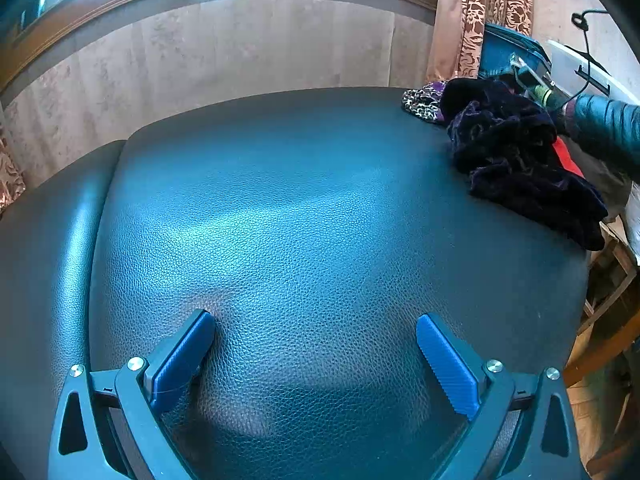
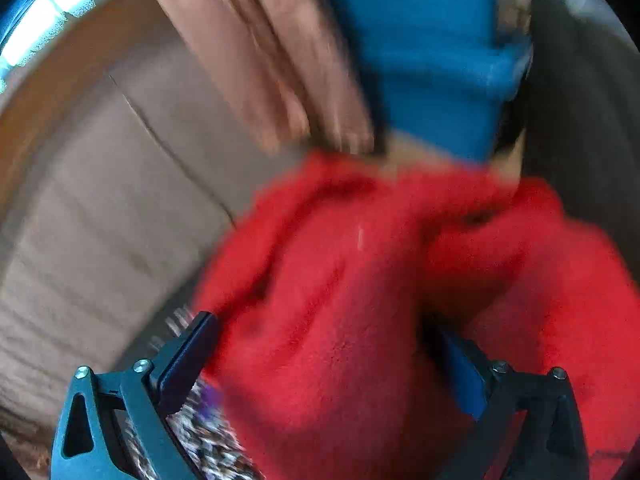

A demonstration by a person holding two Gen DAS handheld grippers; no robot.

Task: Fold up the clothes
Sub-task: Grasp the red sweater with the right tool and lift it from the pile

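Red fleece [image 2: 360,300] fills the lower centre of the right wrist view, bunched between the spread fingers of the right gripper [image 2: 320,356]. Whether the pads already press on it cannot be told, since the picture is blurred and the right-hand finger is half buried in the cloth. A leopard-print garment [image 2: 200,440] shows at the lower left of that view, under the left-hand finger.

In the left wrist view the left gripper [image 1: 316,344] hangs wide open over the bare black leatherette surface [image 1: 300,200], holding nothing. At the upper right of that frame lies the waiting pile: a dark purple velvet garment [image 1: 520,160], the same leopard print at its far end, and a sliver of red at its right edge beside a dark sleeve [image 1: 608,132].

The step in hand looks like fetching the next garment from the pile. Next, the right gripper would need a firm pinch on one layer of fleece, then a lift clear of the velvet and a carry to the open middle of the surface, where the left gripper can help spread it flat.
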